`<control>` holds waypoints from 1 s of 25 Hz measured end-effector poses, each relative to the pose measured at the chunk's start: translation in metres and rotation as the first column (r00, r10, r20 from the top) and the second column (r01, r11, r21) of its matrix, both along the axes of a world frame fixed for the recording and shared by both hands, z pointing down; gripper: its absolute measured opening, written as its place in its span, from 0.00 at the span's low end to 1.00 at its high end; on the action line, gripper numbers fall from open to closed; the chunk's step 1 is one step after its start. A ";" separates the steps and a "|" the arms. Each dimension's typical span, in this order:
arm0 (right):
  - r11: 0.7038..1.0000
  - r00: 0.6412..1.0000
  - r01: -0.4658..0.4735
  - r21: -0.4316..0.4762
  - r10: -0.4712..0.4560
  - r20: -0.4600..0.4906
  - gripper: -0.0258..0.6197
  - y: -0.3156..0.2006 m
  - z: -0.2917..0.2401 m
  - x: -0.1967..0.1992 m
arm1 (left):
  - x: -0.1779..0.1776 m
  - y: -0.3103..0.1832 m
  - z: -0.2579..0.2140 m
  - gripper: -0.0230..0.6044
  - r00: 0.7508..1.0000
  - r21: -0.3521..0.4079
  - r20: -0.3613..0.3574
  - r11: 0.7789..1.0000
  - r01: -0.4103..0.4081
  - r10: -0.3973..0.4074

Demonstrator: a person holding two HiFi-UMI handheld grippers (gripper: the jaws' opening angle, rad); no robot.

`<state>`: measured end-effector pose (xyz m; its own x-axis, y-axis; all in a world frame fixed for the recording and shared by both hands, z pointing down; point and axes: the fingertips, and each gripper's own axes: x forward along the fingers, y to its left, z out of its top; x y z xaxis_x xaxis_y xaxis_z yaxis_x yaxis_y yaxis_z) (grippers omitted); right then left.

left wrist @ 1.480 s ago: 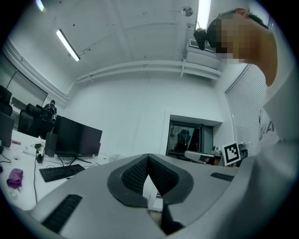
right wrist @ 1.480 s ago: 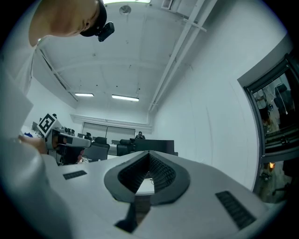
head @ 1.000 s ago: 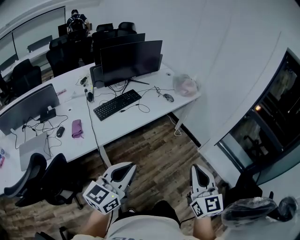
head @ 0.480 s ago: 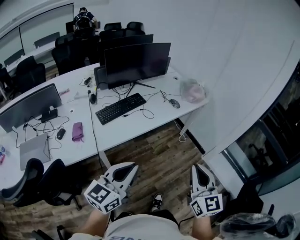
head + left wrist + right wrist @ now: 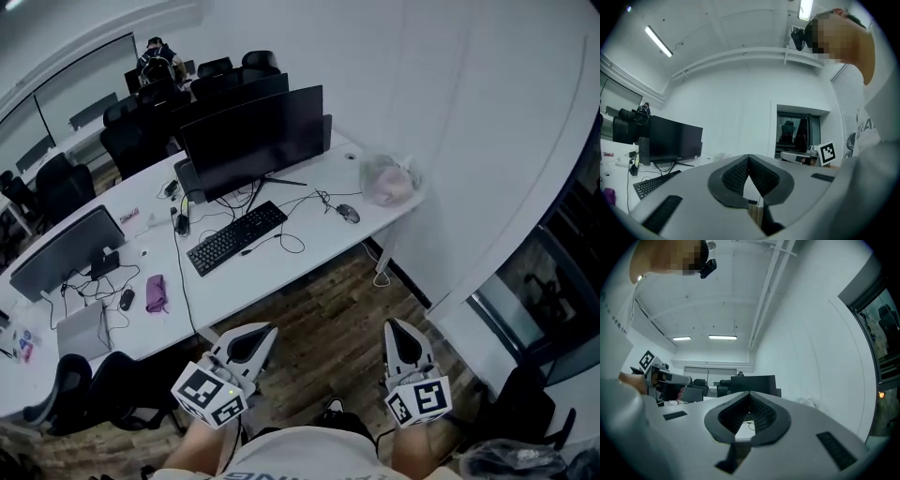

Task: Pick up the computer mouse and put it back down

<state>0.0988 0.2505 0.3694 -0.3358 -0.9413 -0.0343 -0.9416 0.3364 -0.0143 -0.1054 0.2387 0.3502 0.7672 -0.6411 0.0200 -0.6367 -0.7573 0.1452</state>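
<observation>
Reaching the computer mouse [image 5: 348,214] is the step in hand, I judge. It lies on the white bench [image 5: 281,267], right of centre in the upper half of the head view, between the keyboard [image 5: 236,236] and a crumpled plastic bag [image 5: 389,180], well apart from both grippers. The left gripper [image 5: 262,333] and the right gripper [image 5: 394,328], low in the frame over the wooden floor [image 5: 328,314], have their jaws pressed together on nothing. The jaws should open before arriving, then close across the mouse's sides, clear of the loose cables [image 5: 314,199] nearby.
</observation>
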 end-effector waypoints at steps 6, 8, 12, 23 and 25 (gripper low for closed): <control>1.000 0.998 0.010 -0.024 -0.008 0.059 0.07 -0.029 0.014 0.046 | 0.048 -0.024 -0.001 0.04 0.999 -0.001 0.049 1.000 -0.001 0.001; 0.999 0.998 0.018 -0.035 -0.016 0.063 0.07 -0.037 0.020 0.061 | 0.065 -0.030 0.002 0.04 0.998 -0.007 0.059 1.000 -0.003 0.003; 0.997 0.998 0.033 -0.064 -0.030 0.061 0.07 -0.047 0.032 0.087 | 0.092 -0.042 0.010 0.04 0.998 -0.026 0.057 0.999 0.018 -0.016; 0.989 0.997 0.043 -0.140 -0.034 0.071 0.07 -0.070 0.055 0.118 | 0.122 -0.071 0.021 0.04 0.998 -0.057 0.057 0.998 0.033 -0.029; 0.989 0.998 0.046 -0.138 -0.038 0.057 0.07 -0.078 0.055 0.120 | 0.123 -0.082 0.024 0.04 0.998 -0.061 0.050 0.997 0.036 -0.033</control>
<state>0.2185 0.1728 0.4245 -0.3764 -0.9233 0.0771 -0.9233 0.3669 -0.1140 0.0177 0.1572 0.3742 0.7414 -0.6639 0.0973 -0.6701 -0.7250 0.1592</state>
